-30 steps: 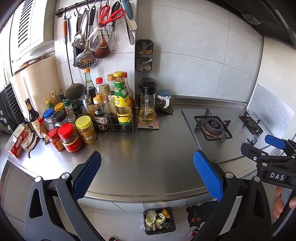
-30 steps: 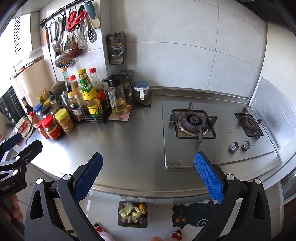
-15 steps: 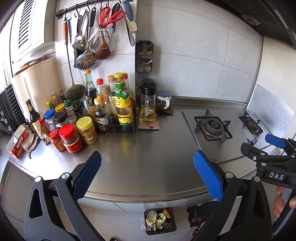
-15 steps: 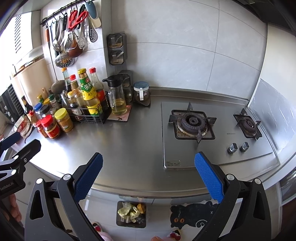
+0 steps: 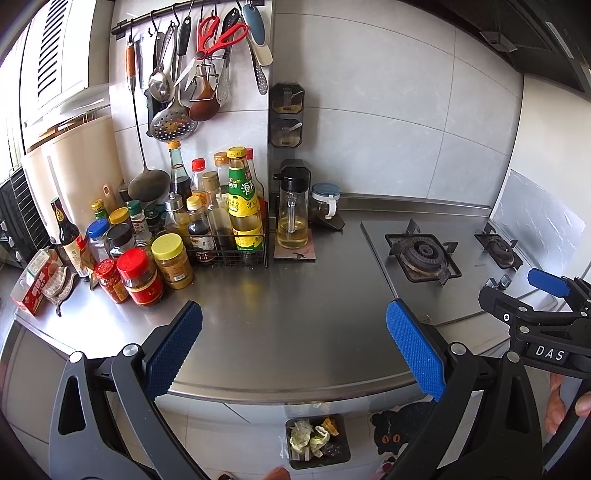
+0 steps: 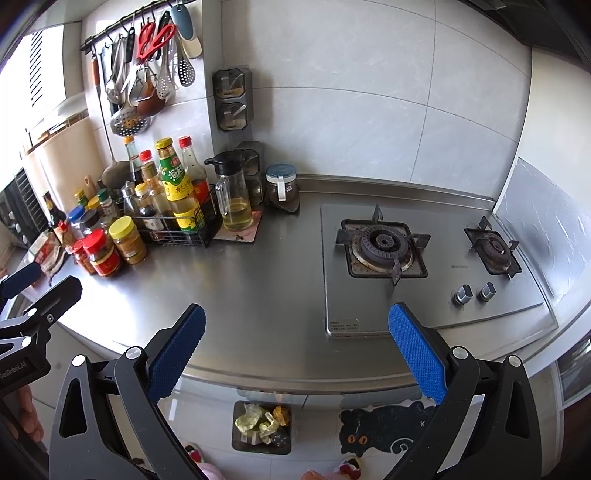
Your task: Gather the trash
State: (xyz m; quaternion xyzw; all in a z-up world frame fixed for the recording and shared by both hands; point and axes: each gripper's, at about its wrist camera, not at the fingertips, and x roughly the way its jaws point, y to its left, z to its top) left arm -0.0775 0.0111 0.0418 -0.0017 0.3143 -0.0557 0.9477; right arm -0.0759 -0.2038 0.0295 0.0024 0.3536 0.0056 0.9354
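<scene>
Both grippers are hanging over the front edge of the counter (image 5: 295, 317), each with its blue pads spread wide and nothing between them. Left gripper (image 5: 293, 349) is facing the middle of the counter; right gripper (image 6: 295, 349) is floating beside it, nearer the stove (image 6: 424, 266), and its black frame is showing at the right edge of the left camera's view.

On the floor below the counter's front edge, a dark bin (image 6: 262, 426) is sitting open, holding crumpled yellow-green and orange trash (image 6: 258, 421). Just beside the bin, away from the bottles, a black cat mat (image 6: 380, 430) is lying flat.

The stove is sitting at the counter's right end, two burners in it and two knobs (image 6: 474, 293) toward its front. At the counter's left end, a wire rack (image 5: 231, 251) is holding tall bottles, with the green-labelled bottle (image 5: 243, 206) standing tallest. Jars (image 5: 155, 273) with red and yellow lids are crowding in front of the rack. Next to the rack, toward the stove, an oil jug (image 5: 291, 218) is resting on a small mat. Above the bottles, utensils and red scissors (image 5: 218, 35) are hanging from a rail.
</scene>
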